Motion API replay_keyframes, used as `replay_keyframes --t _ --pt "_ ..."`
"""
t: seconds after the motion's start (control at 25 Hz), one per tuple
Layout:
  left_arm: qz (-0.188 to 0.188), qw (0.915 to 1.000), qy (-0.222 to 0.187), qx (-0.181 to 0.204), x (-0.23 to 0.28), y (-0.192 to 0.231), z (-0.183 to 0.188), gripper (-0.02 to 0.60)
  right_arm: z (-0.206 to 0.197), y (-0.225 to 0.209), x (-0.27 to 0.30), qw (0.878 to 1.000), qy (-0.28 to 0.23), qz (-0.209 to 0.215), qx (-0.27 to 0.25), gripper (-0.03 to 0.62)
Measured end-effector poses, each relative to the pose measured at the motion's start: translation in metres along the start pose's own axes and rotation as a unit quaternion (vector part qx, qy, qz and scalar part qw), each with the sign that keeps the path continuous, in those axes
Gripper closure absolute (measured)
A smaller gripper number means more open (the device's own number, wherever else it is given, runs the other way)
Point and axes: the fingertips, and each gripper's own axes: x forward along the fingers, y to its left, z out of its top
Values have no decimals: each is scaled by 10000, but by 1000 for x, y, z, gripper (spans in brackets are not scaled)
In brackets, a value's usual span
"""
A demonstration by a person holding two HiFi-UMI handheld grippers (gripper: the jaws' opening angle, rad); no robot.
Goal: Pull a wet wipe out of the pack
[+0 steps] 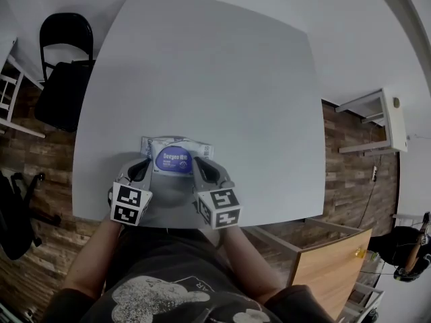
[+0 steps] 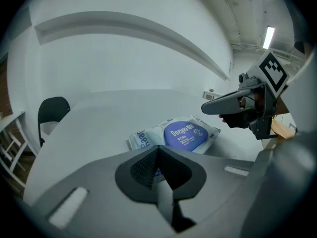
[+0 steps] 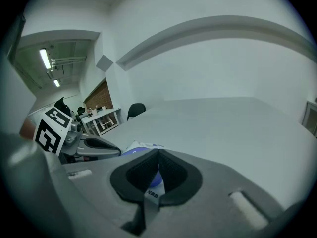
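Probably soft, light and crinkly, the wet wipe pack [image 1: 176,155] lies flat on the tabletop [image 1: 202,73] between the left tongs [image 1: 142,167] and right tongs [image 1: 200,167], both closed and empty. Best hold: the blue flap [image 1: 173,161], with the pack pinned.

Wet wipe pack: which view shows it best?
Left gripper view: wet wipe pack large, blue label clear. Head view shows it small, from above; right gripper view, only a sliver behind its own jaws.
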Motion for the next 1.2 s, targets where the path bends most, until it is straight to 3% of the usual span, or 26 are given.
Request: replay_keyframes --t 0.44,0.84,1.0,1.2 --pt "106 9989 405 232 15 -2 -12 565 3 1 1 9998 72 -184 -77 603" --pt "61 9961 712 513 20 -3 -16 565 7 8 1 9975 310 -92 -633 599" --pt "-133 9949 955 295 22 -3 -16 565 -3 13 6 9918 587 173 -1122 530" --pt "-301 9941 1028 163 22 -3 -16 563 -18 28 16 9710 1064 717 -2018 382"
